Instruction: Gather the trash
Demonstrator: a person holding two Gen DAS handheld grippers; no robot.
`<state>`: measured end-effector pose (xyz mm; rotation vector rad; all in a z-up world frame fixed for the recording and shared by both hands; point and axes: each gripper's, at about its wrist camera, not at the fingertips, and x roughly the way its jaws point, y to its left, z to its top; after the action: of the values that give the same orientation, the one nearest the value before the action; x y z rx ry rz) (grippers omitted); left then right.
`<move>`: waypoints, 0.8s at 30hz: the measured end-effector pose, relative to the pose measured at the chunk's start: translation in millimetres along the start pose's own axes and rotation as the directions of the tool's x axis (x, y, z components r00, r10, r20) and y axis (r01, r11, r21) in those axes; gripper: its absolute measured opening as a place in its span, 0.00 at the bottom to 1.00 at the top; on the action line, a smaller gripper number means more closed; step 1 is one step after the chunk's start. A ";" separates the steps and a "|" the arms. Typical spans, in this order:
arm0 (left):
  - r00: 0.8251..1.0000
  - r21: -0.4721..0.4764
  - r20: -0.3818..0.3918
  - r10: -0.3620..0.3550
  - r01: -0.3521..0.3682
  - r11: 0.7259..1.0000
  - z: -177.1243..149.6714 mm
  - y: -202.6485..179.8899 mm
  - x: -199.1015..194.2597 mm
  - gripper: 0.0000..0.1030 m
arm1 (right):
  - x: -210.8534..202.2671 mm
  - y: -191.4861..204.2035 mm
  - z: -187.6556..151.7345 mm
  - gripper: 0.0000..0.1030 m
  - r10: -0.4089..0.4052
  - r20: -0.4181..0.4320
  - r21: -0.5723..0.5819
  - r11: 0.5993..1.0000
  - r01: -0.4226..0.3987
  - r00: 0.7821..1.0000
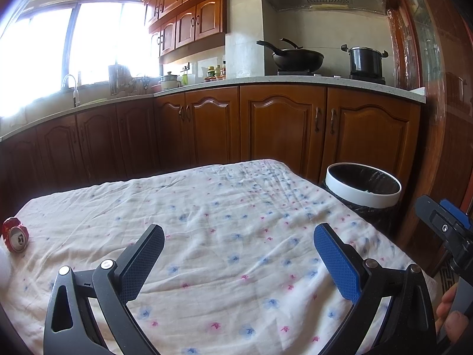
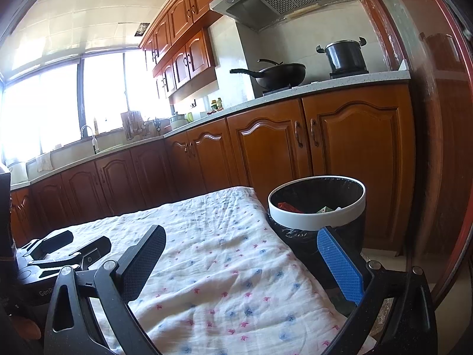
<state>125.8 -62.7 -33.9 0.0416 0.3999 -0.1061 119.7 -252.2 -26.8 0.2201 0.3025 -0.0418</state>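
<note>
A crushed red aluminium drink can (image 1: 15, 238) lies on its side at the far left edge of the table, its silver top end turned toward us, resting on the white cloth printed with small blue and pink flowers (image 1: 224, 236). It looks light and thin-walled, already dented, so I would judge it will give a little under a squeeze and could skid on the loose, wrinkled cloth; the crumpled red body across its width seems the surest place to pinch, not the smooth, hard rim. The left gripper (image 1: 239, 236) hangs over the middle of the table with its 2 fingers spread wide and nothing between them, and the can sits well off to its left, apart from the black finger (image 1: 142, 261). The right gripper (image 2: 241, 247) is likewise spread and empty, its blue finger (image 2: 340, 266) crossing in front of the round bin with the white rim and black liner (image 2: 317, 222), which stands just beside the table's right edge, far from the can. Some scraps, red and pale green, already lie inside the bin. Behind it all run brown wooden cabinets (image 1: 283, 130) under a pale countertop.
</note>
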 end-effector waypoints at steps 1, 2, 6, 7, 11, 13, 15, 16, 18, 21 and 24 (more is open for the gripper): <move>1.000 0.000 -0.001 0.001 -0.001 1.000 0.0 0.0 0.5 0.99 | -0.4 0.2 0.1 1.00 0.000 0.000 0.000 1.000 0.000 1.000; 1.000 0.000 0.000 0.002 -0.002 1.000 -0.1 0.1 0.2 0.99 | -0.4 0.0 0.1 1.00 -0.001 -0.001 0.000 1.000 0.001 1.000; 1.000 -0.001 -0.003 0.001 -0.001 1.000 -0.4 0.4 0.8 0.99 | 0.0 -0.7 0.7 1.00 0.002 0.001 0.001 1.000 -0.002 1.000; 1.000 -0.002 -0.003 0.002 -0.002 1.000 -0.5 0.5 0.7 0.99 | 0.0 -0.1 0.7 1.00 0.002 0.000 0.001 1.000 -0.002 1.000; 1.000 -0.003 -0.005 0.000 0.000 1.000 -0.3 1.0 1.2 0.99 | -0.1 -0.3 1.2 1.00 0.001 -0.001 0.001 1.000 -0.001 1.000; 1.000 -0.004 -0.008 -0.002 0.002 1.000 -0.3 1.9 2.0 0.99 | -0.6 -0.1 1.2 1.00 0.005 -0.001 0.002 1.000 -0.005 1.000; 1.000 -0.006 -0.009 -0.003 0.003 1.000 -0.3 2.0 2.3 0.99 | -0.1 0.0 1.3 1.00 0.003 -0.001 0.001 1.000 -0.003 1.000; 1.000 -0.006 -0.010 -0.005 0.005 1.000 -0.4 2.2 2.5 0.99 | -0.2 0.2 1.3 1.00 0.003 -0.002 0.002 1.000 -0.003 1.000; 1.000 -0.008 -0.015 -0.010 0.010 1.000 0.0 2.8 3.0 0.99 | 0.1 -0.1 1.6 1.00 0.004 -0.003 0.004 1.000 -0.004 1.000; 1.000 -0.015 -0.021 -0.020 0.020 1.000 1.0 3.5 3.0 0.99 | 0.2 0.5 1.9 1.00 0.003 -0.008 0.004 1.000 -0.003 1.000; 1.000 -0.017 -0.020 -0.020 0.019 1.000 1.8 4.1 2.0 0.99 | 0.9 1.0 2.4 1.00 0.002 -0.013 0.006 1.000 -0.002 1.000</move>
<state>128.8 -59.0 -33.0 0.0224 0.4218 -0.1216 121.4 -251.7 -24.7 0.2263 0.3148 -0.0389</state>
